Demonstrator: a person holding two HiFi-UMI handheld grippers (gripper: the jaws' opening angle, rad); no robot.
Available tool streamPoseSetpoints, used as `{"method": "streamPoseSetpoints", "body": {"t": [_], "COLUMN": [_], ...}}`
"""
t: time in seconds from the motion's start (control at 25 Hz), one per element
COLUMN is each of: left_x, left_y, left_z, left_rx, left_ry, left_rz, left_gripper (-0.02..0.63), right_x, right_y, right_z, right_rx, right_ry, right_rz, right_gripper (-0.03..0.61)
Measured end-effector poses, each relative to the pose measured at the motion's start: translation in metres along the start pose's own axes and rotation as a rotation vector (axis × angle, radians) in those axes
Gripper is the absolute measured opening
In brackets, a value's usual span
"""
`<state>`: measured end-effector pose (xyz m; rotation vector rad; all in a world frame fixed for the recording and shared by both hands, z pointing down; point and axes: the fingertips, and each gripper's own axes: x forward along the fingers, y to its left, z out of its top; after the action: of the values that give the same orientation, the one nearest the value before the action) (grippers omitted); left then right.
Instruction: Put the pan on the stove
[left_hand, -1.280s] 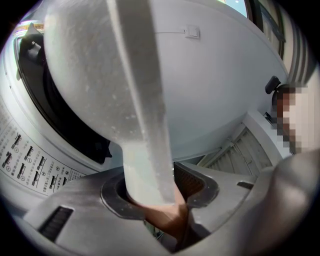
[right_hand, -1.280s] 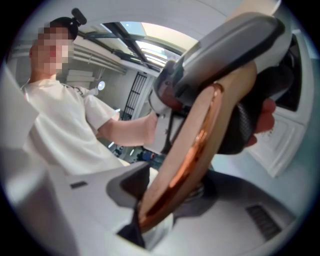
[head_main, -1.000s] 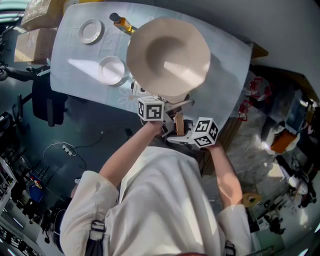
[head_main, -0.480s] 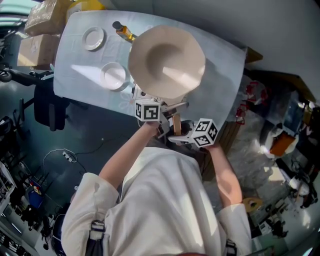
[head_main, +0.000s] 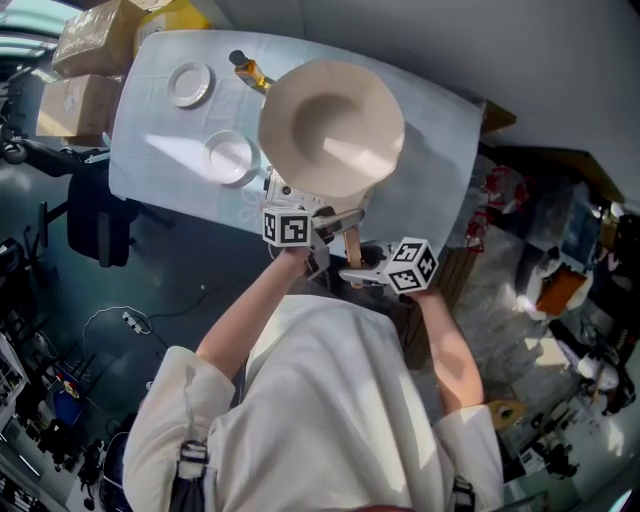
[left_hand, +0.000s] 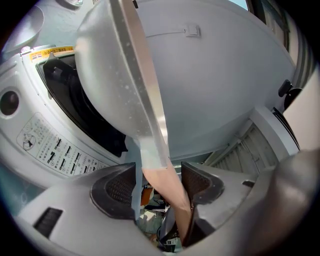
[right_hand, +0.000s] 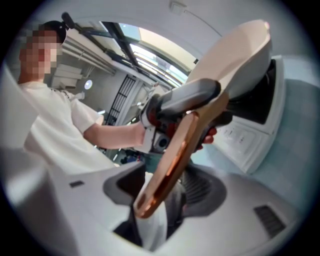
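- Left gripper view: the left gripper (left_hand: 157, 186) has its jaws opening. The ribbed pads stand spread on either side of the pan handle (left_hand: 166, 184). The handle runs between them, close to the right-hand pad and clear of the other, so nothing pinches it.
- Right gripper view: the right gripper (right_hand: 162, 187) is opening too. The copper-toned end of the same handle sits between its spread pads, with a gap showing on each side. The left gripper is seen just beyond, further up the handle.
- Both grippers meet at the handle, probably because it is the pan's only graspable part and two holds steady a wide, heavy vessel.
- The pan (head_main: 332, 125), broad and cream inside, lies over the stove (left_hand: 47, 147), a white cooktop with a dark glass top and a printed control panel. Its handle points toward the near edge of the table (head_main: 440, 150).
- With the pan over the cooktop and both jaws spreading, this reads as the release, and the task looks all but done. Whether the base sits flat on the glass cannot be told.
- Left of the stove lie two small plates (head_main: 230, 157). A bottle (head_main: 248, 68) lies at the far side, clear of the pan.
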<state>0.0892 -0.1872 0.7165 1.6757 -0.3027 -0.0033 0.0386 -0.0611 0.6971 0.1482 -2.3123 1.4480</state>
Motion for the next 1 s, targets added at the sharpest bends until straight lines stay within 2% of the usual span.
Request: {"method": "streamPoseSetpoints", "body": {"t": [0.6, 0.88, 1.0], "left_x": [-0.045, -0.059, -0.065], "left_y": [0.003, -0.003, -0.007], "left_z": [0.002, 0.012, 0.015], "left_rx": [0.032, 0.101, 0.130], "left_ry": [0.025, 0.033, 0.040], "left_rz": [0.036, 0.057, 0.062], "left_gripper": [0.290, 0.285, 0.256], "right_x": [-0.029, -0.046, -0.052], "right_y": [-0.004, -0.006, -0.004], "right_z": [0.014, 0.030, 0.034], "right_rx": [0.019, -0.005, -0.017], "right_ry": [-0.130, -0.218, -0.260], "right_rz": [-0.185, -0.320, -0.366], "right_gripper": [0.224, 0.222, 0.199]}}
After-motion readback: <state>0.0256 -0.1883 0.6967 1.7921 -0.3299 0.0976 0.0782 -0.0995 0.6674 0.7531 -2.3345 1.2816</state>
